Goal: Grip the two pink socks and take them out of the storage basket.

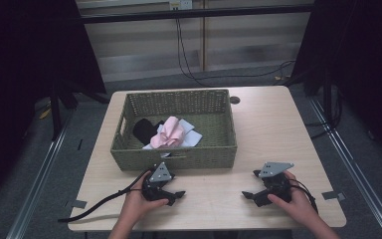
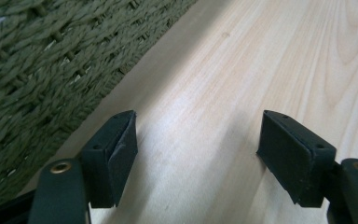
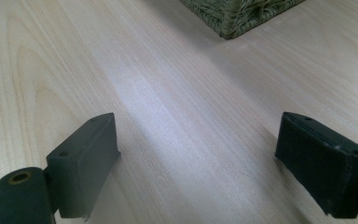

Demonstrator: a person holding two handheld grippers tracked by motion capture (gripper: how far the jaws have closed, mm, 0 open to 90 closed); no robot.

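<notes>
Both grippers rest low on the pale wooden table (image 1: 258, 124), on the person's side of the olive-green woven rectangular basket (image 1: 176, 158). Nothing is held. The work in hand appears to concern the cloths in the basket, and the step is judged to be a rest or start position, with no reach begun.

**Location of the items.** A crumpled pink cloth (image 1: 170, 133) lies near the middle of the basket floor, on top of a white cloth (image 1: 191, 137). A black cloth (image 1: 144, 130) lies just beside them on the left. All three sit inside the basket walls.

**Left gripper.** The left gripper (image 1: 177, 195) sits just beside the basket's near wall, jaws pointing toward the table's middle. In the left gripper view the jaws stand wide apart with bare tabletop between them; the woven wall (image 2: 42, 70) runs alongside.

**Right gripper.** The right gripper (image 1: 247, 195) lies well apart from the left, jaws pointing inward. Its jaws are likewise spread wide with nothing between them; a basket corner (image 3: 235, 16) shows ahead.

**Next move.** A gripper would probably have to lift clear of the rim, pass over the near wall, and descend onto a cloth with jaws spread.

**Hand pose.** Both hands grasp the gripper bodies from behind, forearms entering from the near edge.
</notes>
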